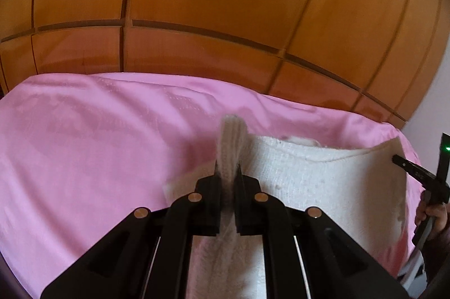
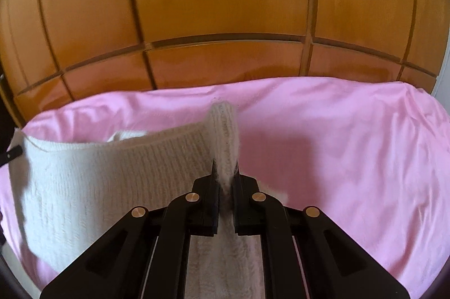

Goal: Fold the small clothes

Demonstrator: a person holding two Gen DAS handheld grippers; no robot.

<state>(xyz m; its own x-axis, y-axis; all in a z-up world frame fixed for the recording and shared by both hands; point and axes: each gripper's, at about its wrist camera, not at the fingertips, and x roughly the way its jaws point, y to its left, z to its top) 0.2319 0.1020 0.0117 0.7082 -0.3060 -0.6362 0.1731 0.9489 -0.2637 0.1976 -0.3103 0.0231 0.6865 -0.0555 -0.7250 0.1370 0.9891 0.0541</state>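
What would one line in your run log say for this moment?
left claw: shut on cream knit garment | right claw: shut on its other corner | garment: stretched between claws above pink sheet

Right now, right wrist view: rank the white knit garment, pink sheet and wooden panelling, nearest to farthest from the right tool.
1. White knit garment: pinched in the right tool, stretching off left.
2. Pink sheet: under and beyond the garment, mostly right.
3. Wooden panelling: behind the sheet, across the top.
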